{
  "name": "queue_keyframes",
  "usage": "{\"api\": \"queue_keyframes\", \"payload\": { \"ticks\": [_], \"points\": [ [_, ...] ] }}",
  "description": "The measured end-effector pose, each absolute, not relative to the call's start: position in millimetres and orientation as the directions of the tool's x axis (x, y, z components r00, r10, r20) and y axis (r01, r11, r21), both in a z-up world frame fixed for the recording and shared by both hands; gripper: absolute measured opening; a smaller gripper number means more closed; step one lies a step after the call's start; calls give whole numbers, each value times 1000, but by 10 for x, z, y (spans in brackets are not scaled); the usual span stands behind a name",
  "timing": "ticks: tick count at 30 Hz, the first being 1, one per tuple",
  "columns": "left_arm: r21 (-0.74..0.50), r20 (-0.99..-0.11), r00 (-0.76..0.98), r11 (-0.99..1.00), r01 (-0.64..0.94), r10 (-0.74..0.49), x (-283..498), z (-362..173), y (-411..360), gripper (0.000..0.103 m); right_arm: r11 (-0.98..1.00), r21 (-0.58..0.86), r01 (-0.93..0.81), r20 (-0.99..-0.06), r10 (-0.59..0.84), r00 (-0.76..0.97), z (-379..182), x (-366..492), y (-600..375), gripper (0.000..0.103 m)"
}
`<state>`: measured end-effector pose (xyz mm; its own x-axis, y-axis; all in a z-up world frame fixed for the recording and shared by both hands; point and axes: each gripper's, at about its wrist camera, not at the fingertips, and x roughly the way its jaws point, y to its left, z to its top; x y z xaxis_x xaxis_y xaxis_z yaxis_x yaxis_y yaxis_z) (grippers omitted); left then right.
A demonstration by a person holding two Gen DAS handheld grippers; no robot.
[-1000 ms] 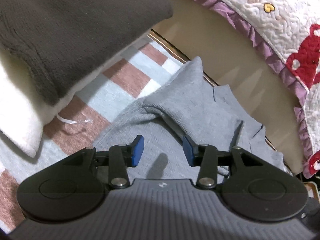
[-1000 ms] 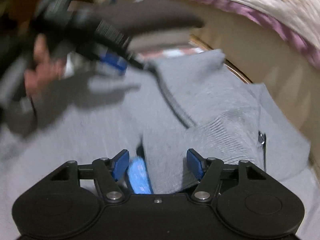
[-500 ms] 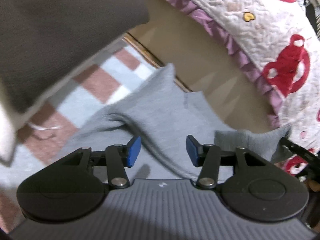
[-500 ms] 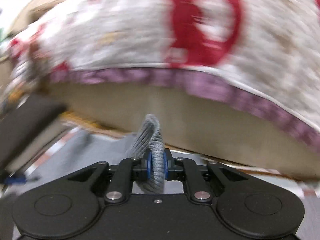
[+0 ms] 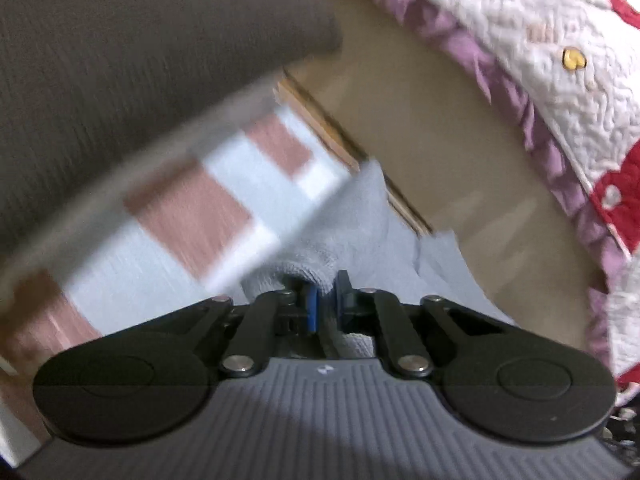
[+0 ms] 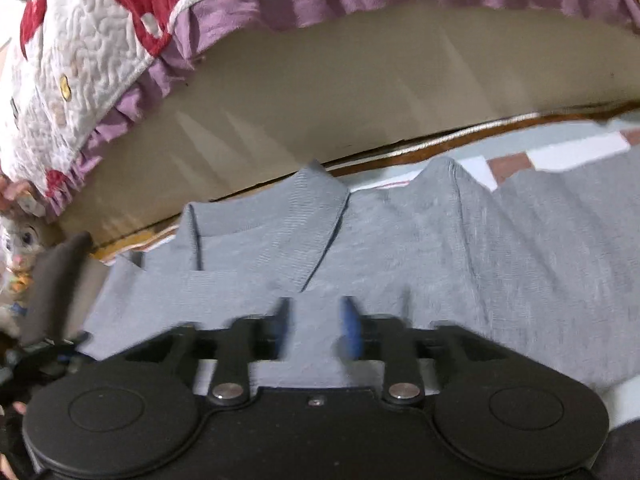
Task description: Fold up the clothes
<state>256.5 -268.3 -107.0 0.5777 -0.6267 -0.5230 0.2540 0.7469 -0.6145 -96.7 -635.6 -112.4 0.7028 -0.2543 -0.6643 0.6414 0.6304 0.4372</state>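
A grey knitted garment lies spread on the checked mat, its collar end toward the bed base. In the left wrist view my left gripper is shut on a bunched fold of this grey garment, the cloth pinched between the blue pads. In the right wrist view my right gripper hovers low over the flat cloth. Its jaws are opening and blurred, and the pads press on nothing; the cloth shows in the gap beneath them.
A folded dark grey sweater sits at the upper left on the pink and pale blue checked mat. A beige bed base with a red, white and purple quilt hanging over it bounds the far side.
My left gripper has closed on a fold of the grey garment. My right gripper, shut on grey cloth half a second ago, has let go, swung round and now faces the flat garment.
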Motion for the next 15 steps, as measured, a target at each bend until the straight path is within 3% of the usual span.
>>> {"api": "queue_keyframes", "payload": {
  "ticks": [5, 8, 12, 13, 14, 15],
  "points": [
    [-585, -569, 632, 799, 138, -526, 2663, -1256, -2490, 10, 696, 377, 611, -710, -207, 673, -1249, -775, -6376, 53],
    [-514, -584, 616, 828, 223, -529, 2664, -1164, -2537, 11, 700, 389, 599, -727, -166, 666, -1307, -693, -6286, 54],
    [-475, -590, 610, 838, 268, -530, 2566, -968, -2579, 25, 771, 329, 546, -747, -141, 649, -1428, -581, -6090, 58],
    [-442, -587, 621, 849, 291, -519, 2508, -916, -2622, 27, 809, 287, 514, -745, -148, 650, -1436, -556, -6018, 47],
    [-404, -584, 635, 860, 314, -506, 2449, -863, -2669, 32, 846, 242, 475, -744, -152, 651, -1439, -530, -5944, 24],
    [-371, -594, 638, 871, 322, -489, 2424, -849, -2709, 32, 893, 187, 410, -746, -143, 651, -1414, -498, -5862, 13]
  ]
}}
